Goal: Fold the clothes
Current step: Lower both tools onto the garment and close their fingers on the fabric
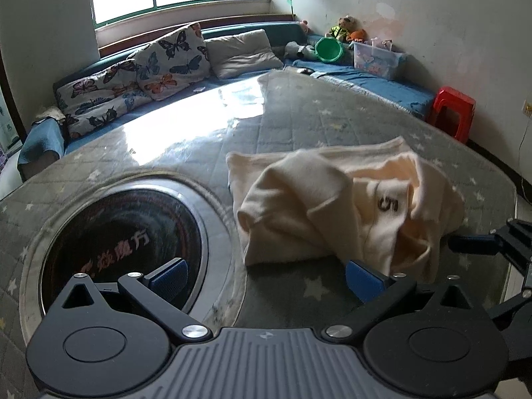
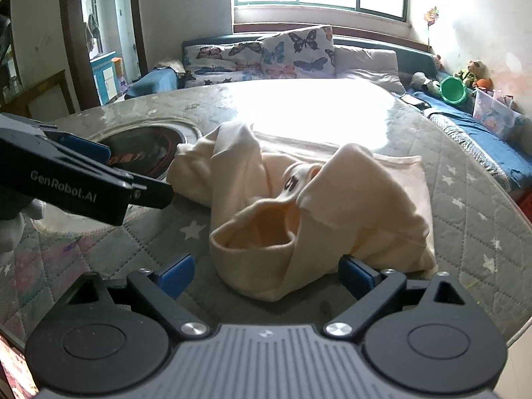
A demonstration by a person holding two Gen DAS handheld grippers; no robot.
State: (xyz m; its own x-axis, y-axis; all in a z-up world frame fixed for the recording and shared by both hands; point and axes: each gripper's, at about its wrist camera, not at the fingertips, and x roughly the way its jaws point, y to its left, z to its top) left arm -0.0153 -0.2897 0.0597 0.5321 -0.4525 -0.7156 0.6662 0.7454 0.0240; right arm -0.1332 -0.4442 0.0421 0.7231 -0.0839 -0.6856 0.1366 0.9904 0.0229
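A cream garment with a dark "5" print lies crumpled on the grey star-patterned table cover. My left gripper is open just in front of the garment's near left edge, holding nothing. In the right wrist view the same garment lies bunched with an opening facing me. My right gripper is open, its blue pads either side of the garment's near edge. The left gripper's body shows at the left, beside the garment.
A round black cooktop is set into the table left of the garment. Behind the table runs a blue sofa with butterfly cushions, toys and a green bowl. A red stool stands at the right.
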